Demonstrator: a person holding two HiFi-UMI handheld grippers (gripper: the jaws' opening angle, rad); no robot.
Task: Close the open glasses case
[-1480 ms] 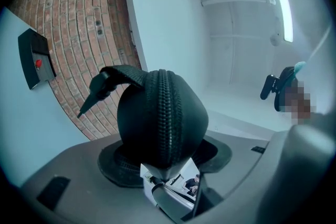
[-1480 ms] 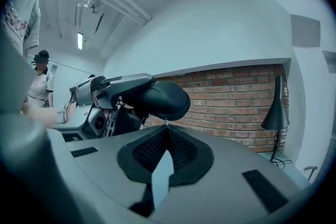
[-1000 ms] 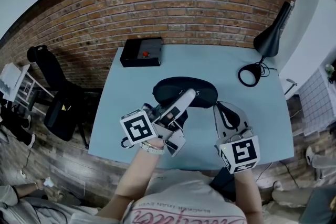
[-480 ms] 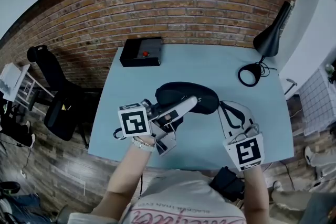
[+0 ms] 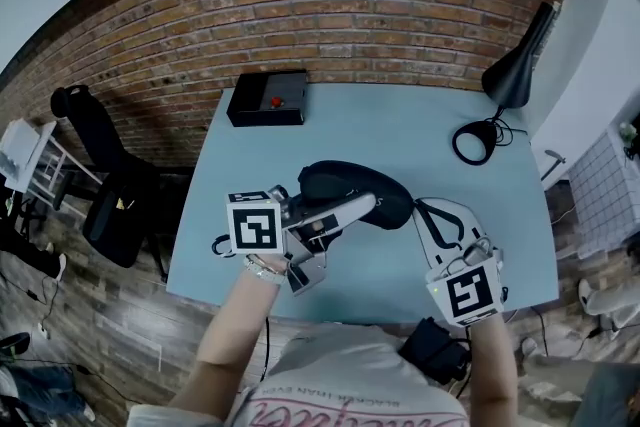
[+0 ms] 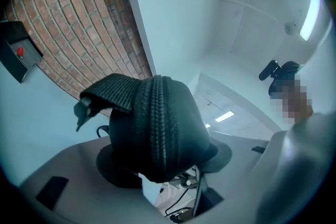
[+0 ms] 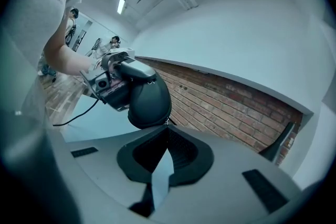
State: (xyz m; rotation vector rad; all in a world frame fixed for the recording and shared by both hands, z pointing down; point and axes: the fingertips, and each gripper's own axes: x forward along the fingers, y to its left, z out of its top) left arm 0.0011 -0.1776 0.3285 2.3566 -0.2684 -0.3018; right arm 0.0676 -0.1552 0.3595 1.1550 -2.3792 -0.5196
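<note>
The black zippered glasses case sits at the middle of the blue table. My left gripper reaches in from the left and is shut on it, one finger lying across its top. In the left gripper view the case fills the space between the jaws, zipper line facing the camera. My right gripper is shut, with its tips at the case's right end. In the right gripper view the case stands just beyond the closed tips. A small zipper tab hangs right there; whether it is pinched I cannot tell.
A black box with a red button lies at the table's far left. A black desk lamp stands at the far right, its round base and cord beside it. An office chair stands left of the table. A brick wall runs behind.
The left gripper has swung and dropped a little, bringing the case slightly nearer to me. The right gripper has rolled about its own axis and stayed shut at the case's end.
</note>
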